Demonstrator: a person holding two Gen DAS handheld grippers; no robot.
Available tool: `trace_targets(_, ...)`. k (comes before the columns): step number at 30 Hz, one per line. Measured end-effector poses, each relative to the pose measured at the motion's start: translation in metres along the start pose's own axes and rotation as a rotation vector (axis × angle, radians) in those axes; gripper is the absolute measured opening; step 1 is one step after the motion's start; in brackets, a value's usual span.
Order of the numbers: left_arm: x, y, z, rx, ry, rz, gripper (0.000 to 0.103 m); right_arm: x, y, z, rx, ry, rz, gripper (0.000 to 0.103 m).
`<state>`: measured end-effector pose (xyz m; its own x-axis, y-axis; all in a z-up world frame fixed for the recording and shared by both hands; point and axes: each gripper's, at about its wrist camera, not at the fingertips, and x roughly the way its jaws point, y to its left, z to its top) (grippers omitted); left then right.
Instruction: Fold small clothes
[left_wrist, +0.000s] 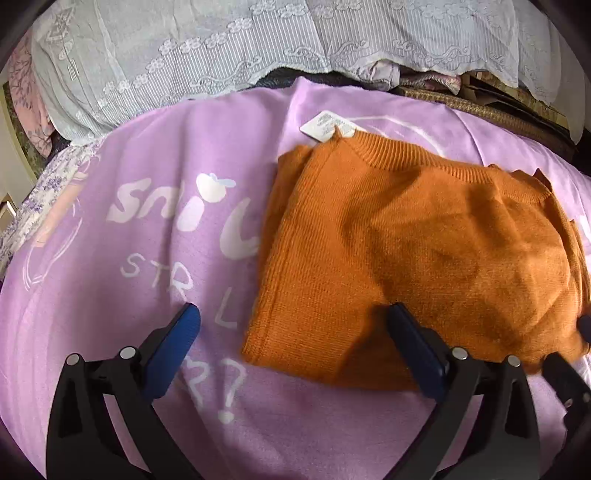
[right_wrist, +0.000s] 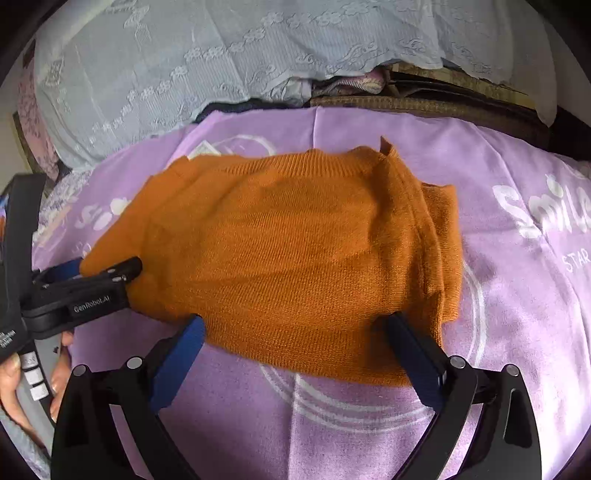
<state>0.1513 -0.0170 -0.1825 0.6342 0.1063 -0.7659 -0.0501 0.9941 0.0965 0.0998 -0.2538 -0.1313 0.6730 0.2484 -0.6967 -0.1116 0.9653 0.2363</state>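
Sweater on lilac blanket, lace cloth behind

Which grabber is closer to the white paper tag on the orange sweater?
Left. The left gripper is at the sweater's tag-side near corner; the tag lies beyond. The right gripper sits farther along.

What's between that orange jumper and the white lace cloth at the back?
In the left wrist view, bare purple blanket and a white tag at the orange jumper collar lie before the lace cloth.
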Motion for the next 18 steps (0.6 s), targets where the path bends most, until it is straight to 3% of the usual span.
trace_targets(5,-0.015,0.000,0.001,-0.006,-0.078,0.000,0.099,-0.019,-0.023,-0.003,0.141,-0.119,0.005,0.099)
trace_targets(7,-0.019,0.000,0.002,-0.004,-0.097,0.004,0.099,-0.011,-0.028,-0.001,0.168,-0.078,-0.003,0.099)
trace_targets(10,0.000,-0.007,0.001,0.031,-0.007,0.025,0.099,0.005,-0.014,0.003,0.084,0.017,-0.090,0.100)
trace_targets(11,0.008,-0.007,0.002,0.033,0.032,0.010,0.099,0.006,-0.008,0.003,0.056,0.025,-0.115,0.100)
trace_targets(14,0.009,0.003,0.002,-0.014,0.041,-0.034,0.099,0.007,-0.010,0.002,0.062,0.026,-0.105,0.100)
trace_targets(18,0.008,0.002,0.001,-0.010,0.035,-0.026,0.099,0.007,-0.012,0.000,0.072,0.021,-0.092,0.100)
